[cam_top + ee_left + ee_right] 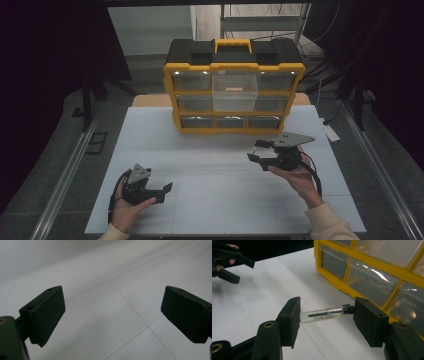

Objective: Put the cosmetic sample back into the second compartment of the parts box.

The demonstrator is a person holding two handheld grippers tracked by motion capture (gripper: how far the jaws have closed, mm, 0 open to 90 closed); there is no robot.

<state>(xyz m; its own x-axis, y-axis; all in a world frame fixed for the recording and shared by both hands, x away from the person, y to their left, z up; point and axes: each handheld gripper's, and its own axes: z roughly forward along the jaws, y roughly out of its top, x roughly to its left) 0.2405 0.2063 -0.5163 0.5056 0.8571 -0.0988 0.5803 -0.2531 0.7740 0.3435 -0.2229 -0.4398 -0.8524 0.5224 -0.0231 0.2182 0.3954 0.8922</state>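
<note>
Your right claw has a small clear tube with a black cap pinched end to end between its jaws, lifted off the white surface. The yellow drawer box sits just beyond that claw, one upper middle drawer pulled out. Your left claw is spread wide with nothing in it, low over the surface, well apart from the tube.

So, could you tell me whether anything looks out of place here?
One drawer, top middle of the yellow organizer, sticks out while the others sit flush. The right gripper clamps a small clear vial end to end.
</note>
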